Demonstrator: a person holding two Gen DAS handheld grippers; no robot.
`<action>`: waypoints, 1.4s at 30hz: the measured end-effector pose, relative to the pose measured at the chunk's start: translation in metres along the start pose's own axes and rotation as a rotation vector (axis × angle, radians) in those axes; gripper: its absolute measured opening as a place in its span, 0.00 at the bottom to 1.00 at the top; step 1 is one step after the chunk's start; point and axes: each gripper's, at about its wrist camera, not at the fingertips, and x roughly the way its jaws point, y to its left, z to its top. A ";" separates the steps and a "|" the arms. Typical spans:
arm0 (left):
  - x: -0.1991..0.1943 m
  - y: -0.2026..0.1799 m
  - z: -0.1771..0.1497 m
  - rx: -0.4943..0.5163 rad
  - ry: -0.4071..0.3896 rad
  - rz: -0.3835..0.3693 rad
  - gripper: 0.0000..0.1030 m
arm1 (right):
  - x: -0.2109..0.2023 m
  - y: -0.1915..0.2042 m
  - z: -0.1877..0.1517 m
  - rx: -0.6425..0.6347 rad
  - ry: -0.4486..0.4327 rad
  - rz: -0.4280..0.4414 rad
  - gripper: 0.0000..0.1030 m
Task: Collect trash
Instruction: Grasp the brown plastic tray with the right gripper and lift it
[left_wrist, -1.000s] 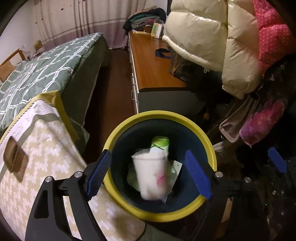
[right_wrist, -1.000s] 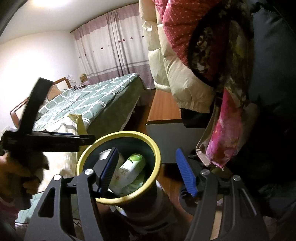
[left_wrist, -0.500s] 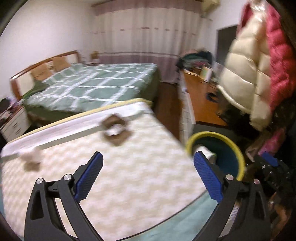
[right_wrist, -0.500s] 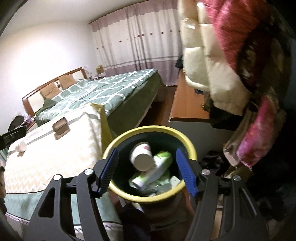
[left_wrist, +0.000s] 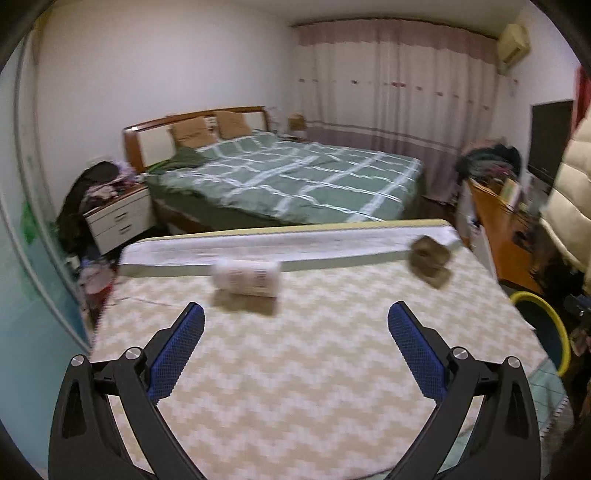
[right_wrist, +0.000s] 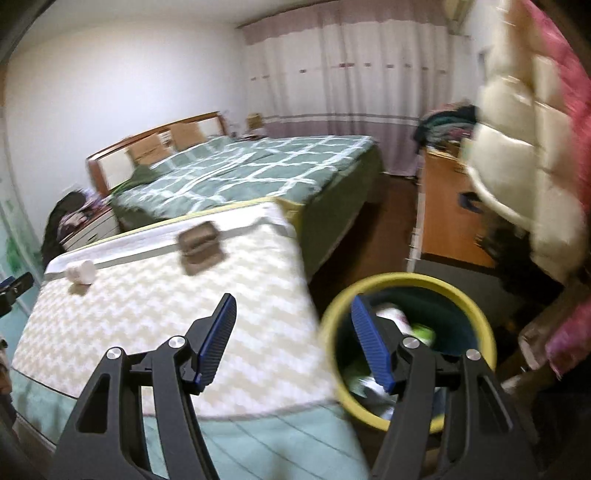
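Ribbed blue jaws gape empty on both grippers above a white cylindrical bottle on zigzag-woven fabric.

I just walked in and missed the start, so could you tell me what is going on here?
A person is collecting trash with a handheld gripper in each hand. Both the left gripper and the right gripper are open and empty. The left one points at a white bottle lying on its side on the zigzag-patterned storage case, probably the next pickup. The yellow-rimmed bin beside the case already holds some trash.
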 end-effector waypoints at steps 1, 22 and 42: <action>0.001 0.005 -0.001 -0.009 -0.003 0.011 0.95 | 0.006 0.009 0.004 -0.014 0.007 0.021 0.60; 0.031 0.032 -0.021 -0.102 0.060 0.071 0.95 | 0.184 0.116 0.075 -0.336 0.225 0.154 0.83; 0.045 0.026 -0.027 -0.088 0.096 0.058 0.95 | 0.251 0.126 0.069 -0.381 0.346 0.186 0.68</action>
